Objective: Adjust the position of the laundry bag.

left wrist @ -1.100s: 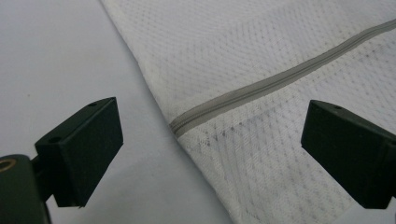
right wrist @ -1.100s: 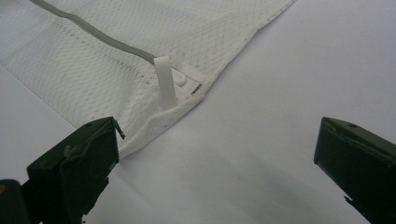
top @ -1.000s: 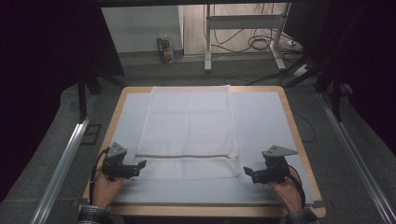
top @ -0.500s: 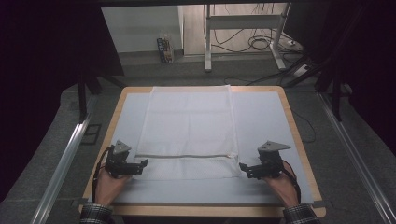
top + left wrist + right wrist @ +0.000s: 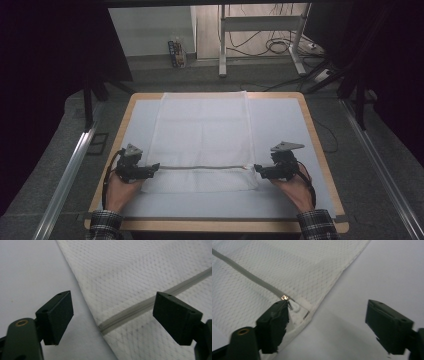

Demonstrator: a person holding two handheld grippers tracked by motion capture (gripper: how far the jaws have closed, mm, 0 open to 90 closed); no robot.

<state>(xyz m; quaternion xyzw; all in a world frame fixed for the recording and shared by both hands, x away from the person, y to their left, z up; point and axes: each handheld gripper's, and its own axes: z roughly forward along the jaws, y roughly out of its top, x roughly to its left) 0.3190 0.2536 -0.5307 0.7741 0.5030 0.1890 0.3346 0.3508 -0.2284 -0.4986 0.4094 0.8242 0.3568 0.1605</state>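
Left hand-held gripper [image 5: 150, 167] sits at the left end of the zipper [image 5: 200, 167], jaws spread wide, nothing between them. In the left gripper view the zipper's closed end lies between the 2 jaws, right at the bag's left edge.

White mesh laundry bag [image 5: 202, 135] lies flat on the counter [image 5: 280, 125], long axis running away from the person. Zipper crosses it side to side, near the edge closest to the person.

Right hand-held gripper [image 5: 261, 170] sits at the zipper's right end, jaws also spread, gripping nothing. In the right gripper view the metal zipper pull [image 5: 285, 298] lies just beside the tip of 1 jaw, at a small white fabric tab [image 5: 299, 308] on the bag's corner; I can't tell whether they touch.

My read on the risks:
- Pull is small and flat against the mesh. Closing here likely pinches mesh or the tab instead, so the slider won't run.
- Left jaws straddle the bag edge. A shallow bite slips off, and the whole bag drags across the counter when the right side pulls.
- Mesh bunching at the slider could jam it.
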